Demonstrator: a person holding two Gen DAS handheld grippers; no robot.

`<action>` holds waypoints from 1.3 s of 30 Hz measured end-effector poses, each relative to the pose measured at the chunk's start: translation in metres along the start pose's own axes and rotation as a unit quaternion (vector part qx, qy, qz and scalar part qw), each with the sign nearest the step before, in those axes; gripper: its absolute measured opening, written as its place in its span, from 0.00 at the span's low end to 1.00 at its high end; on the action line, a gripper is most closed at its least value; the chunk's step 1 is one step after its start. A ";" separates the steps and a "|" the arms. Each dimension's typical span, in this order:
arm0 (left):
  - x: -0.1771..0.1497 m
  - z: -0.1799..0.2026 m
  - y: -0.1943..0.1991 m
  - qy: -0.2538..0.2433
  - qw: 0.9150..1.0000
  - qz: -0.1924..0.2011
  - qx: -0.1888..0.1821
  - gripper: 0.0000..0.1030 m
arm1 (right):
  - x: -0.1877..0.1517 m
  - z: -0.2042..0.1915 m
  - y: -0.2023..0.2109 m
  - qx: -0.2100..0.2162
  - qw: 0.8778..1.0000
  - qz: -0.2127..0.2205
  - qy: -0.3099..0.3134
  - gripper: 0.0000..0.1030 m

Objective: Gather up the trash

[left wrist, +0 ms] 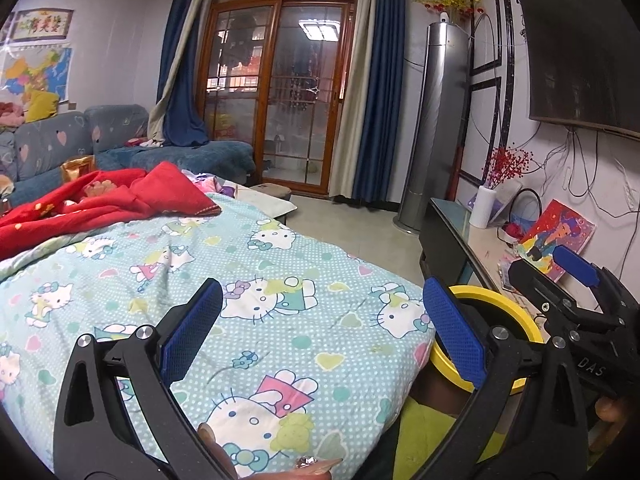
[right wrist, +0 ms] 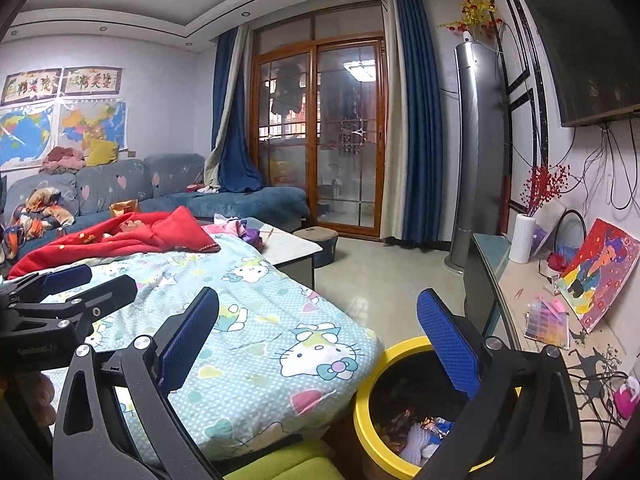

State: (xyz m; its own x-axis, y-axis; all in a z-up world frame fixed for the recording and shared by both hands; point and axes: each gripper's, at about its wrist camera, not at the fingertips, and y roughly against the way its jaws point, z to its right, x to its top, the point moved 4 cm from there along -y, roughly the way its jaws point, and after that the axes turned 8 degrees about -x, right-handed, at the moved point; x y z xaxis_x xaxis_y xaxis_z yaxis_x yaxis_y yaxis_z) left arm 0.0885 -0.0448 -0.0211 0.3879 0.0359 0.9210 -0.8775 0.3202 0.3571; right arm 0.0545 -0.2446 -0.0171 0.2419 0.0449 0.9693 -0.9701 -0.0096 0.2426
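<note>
A yellow-rimmed trash bin stands on the floor beside the bed's near corner; wrappers and crumpled paper lie inside it. In the left wrist view the bin shows behind my left gripper's right finger. My left gripper is open and empty above the Hello Kitty quilt. My right gripper is open and empty, its right finger over the bin's mouth. The right gripper also shows in the left wrist view, and the left one in the right wrist view.
A red blanket lies on the quilt further back. A blue sofa stands behind. A TV cabinet with a white vase and a painting runs along the right. A green cushion lies at the bottom.
</note>
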 end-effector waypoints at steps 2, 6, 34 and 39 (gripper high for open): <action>0.000 0.000 0.000 -0.001 1.000 0.000 0.000 0.89 | -0.002 0.001 -0.002 -0.002 1.000 -0.003 -0.001 0.94; 0.000 -0.001 0.000 0.000 1.000 0.001 0.001 0.89 | -0.004 0.001 -0.004 -0.004 1.000 -0.006 -0.001 0.94; 0.000 0.000 0.000 -0.001 1.000 0.000 0.000 0.89 | -0.006 0.002 -0.004 -0.005 1.000 -0.006 -0.002 0.94; 0.000 0.000 0.000 -0.001 1.000 0.000 0.000 0.89 | -0.006 0.003 -0.004 -0.006 1.000 -0.007 -0.002 0.94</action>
State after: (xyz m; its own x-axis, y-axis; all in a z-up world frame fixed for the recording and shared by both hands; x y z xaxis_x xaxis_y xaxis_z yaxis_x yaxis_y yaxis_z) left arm 0.0886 -0.0448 -0.0210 0.3870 0.0339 0.9215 -0.8776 0.3202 0.3568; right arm 0.0570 -0.2474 -0.0236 0.2549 0.0414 0.9661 -0.9669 0.0029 0.2550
